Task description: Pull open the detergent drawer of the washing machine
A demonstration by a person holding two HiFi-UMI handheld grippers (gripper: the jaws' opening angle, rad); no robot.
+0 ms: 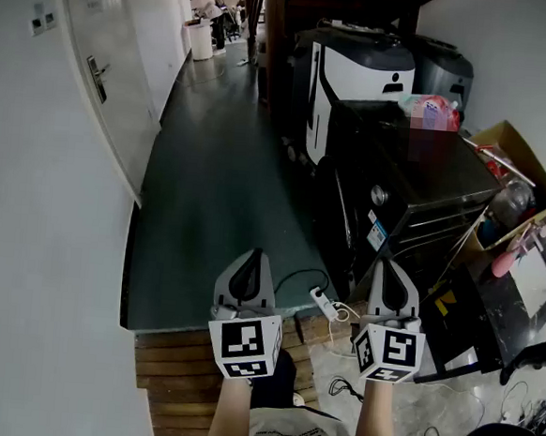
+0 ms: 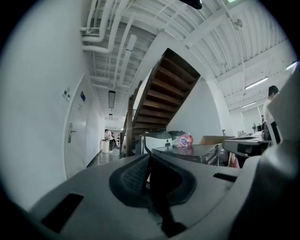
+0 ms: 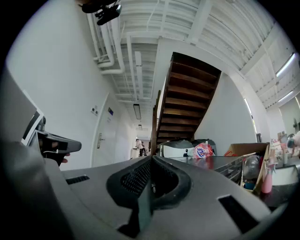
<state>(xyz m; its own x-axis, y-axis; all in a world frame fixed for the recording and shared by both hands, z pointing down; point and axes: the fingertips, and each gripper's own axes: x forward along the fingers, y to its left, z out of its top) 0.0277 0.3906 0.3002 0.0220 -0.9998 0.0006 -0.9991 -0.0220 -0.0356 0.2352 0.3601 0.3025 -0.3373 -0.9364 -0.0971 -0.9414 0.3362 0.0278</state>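
Observation:
The dark washing machine (image 1: 417, 177) stands ahead and to the right, its front with a round knob (image 1: 379, 194) facing me; the front panel looks closed and I cannot pick out the drawer itself. A pink detergent bag (image 1: 430, 110) lies on its top. My left gripper (image 1: 247, 274) and right gripper (image 1: 392, 280) are held side by side, well short of the machine, both shut with nothing in them. In the left gripper view the left gripper (image 2: 149, 157) points level, with the machine (image 2: 192, 151) off to the right. The right gripper (image 3: 151, 159) shows the machine top (image 3: 211, 161) and the bag (image 3: 200, 151).
A white and black unit (image 1: 355, 73) stands behind the machine. To its right sit an open cardboard box (image 1: 513, 156) and clutter. A power strip (image 1: 325, 306) with cables lies on the floor. A white door (image 1: 101, 77) is on the left, wooden boards (image 1: 177, 365) below me and a staircase (image 2: 164, 93) ahead.

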